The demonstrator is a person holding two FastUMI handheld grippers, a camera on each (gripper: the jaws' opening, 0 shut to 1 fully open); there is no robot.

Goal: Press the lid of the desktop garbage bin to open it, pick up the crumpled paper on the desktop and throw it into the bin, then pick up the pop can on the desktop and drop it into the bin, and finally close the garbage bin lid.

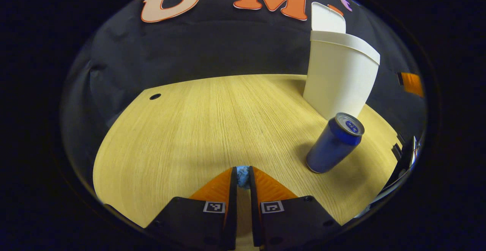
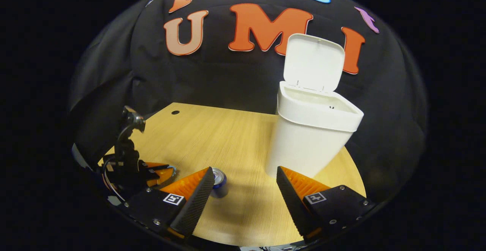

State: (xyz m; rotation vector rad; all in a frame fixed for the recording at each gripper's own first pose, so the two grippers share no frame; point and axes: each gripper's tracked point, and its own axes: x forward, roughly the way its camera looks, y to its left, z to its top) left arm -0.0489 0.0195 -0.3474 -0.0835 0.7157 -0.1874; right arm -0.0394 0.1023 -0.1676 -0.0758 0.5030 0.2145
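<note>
Crumpled paper [image 1: 242, 176] pinched in left hand-held gripper [image 1: 243, 179], bin [image 2: 312, 137] lid [image 2: 313, 62] up

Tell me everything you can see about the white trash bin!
The bin is a tall white tub, plastic by its look, with smooth walls that narrow toward the bottom and a thicker band around the top. Its flat, rounded lid stands straight up at the back, so the bin is open. It stands upright on the wooden table, near the far right edge, with the black cloth wall behind it. A blue can stands apart in front of it. Nothing but the table touches it.
</note>
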